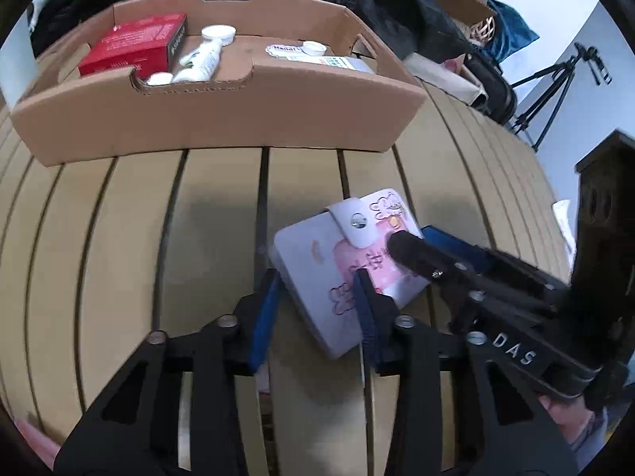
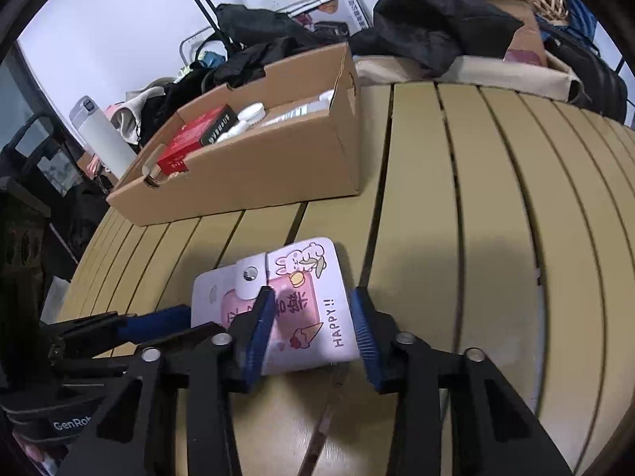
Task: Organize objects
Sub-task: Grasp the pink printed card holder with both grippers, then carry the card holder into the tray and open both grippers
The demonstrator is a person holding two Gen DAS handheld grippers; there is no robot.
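A cartoon wallet (image 2: 278, 301) lies on the slatted tabletop (image 2: 496, 214); both tongs, left (image 1: 317, 309) and right (image 2: 313, 325), stand open astride it; beyond sits a cardboard box (image 1: 222, 119) holding a red carton (image 1: 135, 43) and white bottles (image 1: 202, 59).

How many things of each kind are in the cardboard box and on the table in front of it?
Red box: 1
White bottles: 2
White tube: 1
Small white jar: 1
Wallet on the table: 1
Total: 6

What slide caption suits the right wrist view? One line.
Both open tools flank a bunny-print wallet on the slatted table, cardboard tray behind.
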